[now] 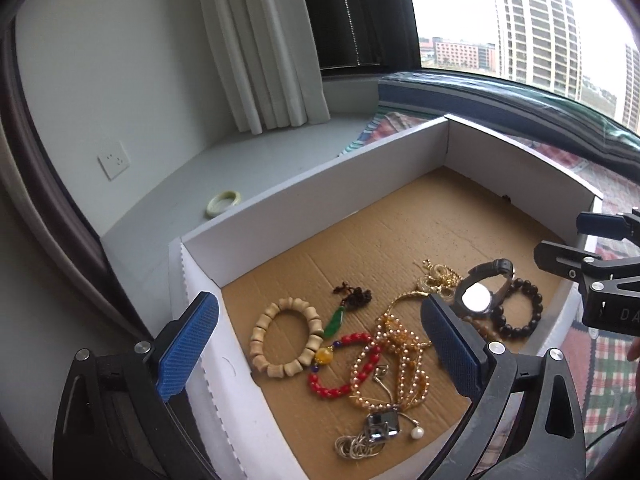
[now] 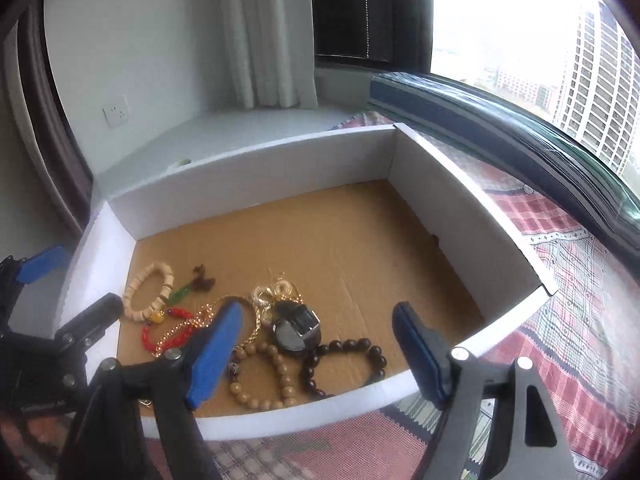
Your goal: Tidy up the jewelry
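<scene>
White curtain (image 1: 260,44), daylit window (image 1: 520,16), wall socket (image 1: 114,160).

a pale grey window ledge (image 1: 224,160) carries a green bangle (image 1: 223,203) near the wall. beside it, a checked cloth (image 2: 560,280) covers the rest of the ledge, and a shallow white box (image 1: 320,184) with a brown cardboard floor rests on it.

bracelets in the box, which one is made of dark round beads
The dark bead bracelet at the box's near right, beside the watch. The others are pale wooden, red or tan.
</scene>
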The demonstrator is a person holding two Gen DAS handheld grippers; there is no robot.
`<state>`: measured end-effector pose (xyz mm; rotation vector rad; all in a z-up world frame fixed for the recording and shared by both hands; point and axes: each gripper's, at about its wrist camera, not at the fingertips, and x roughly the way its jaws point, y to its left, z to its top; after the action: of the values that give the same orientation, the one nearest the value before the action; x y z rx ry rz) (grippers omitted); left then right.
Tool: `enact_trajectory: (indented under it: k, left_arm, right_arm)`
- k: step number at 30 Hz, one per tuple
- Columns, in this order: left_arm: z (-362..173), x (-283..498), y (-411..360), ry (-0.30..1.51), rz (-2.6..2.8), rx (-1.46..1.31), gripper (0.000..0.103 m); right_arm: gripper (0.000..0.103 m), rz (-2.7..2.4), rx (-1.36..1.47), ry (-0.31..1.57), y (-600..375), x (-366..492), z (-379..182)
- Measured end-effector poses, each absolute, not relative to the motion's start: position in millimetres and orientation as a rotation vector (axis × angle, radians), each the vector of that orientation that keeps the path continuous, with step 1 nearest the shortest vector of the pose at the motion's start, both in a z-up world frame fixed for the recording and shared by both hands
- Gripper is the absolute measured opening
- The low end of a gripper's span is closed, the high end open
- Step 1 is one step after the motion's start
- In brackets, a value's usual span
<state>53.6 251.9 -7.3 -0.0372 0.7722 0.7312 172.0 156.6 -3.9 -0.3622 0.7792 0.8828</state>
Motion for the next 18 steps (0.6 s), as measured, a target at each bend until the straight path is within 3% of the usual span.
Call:
enact_trajectory:
  k: [18]
  left_arm:
    - [2.6, 36.2, 272.3, 0.871, 0.684, -0.262, 0.103]
  right_arm:
    - [0.080, 0.869, -0.434, 0.845, 164.6, 136.0, 2.2]
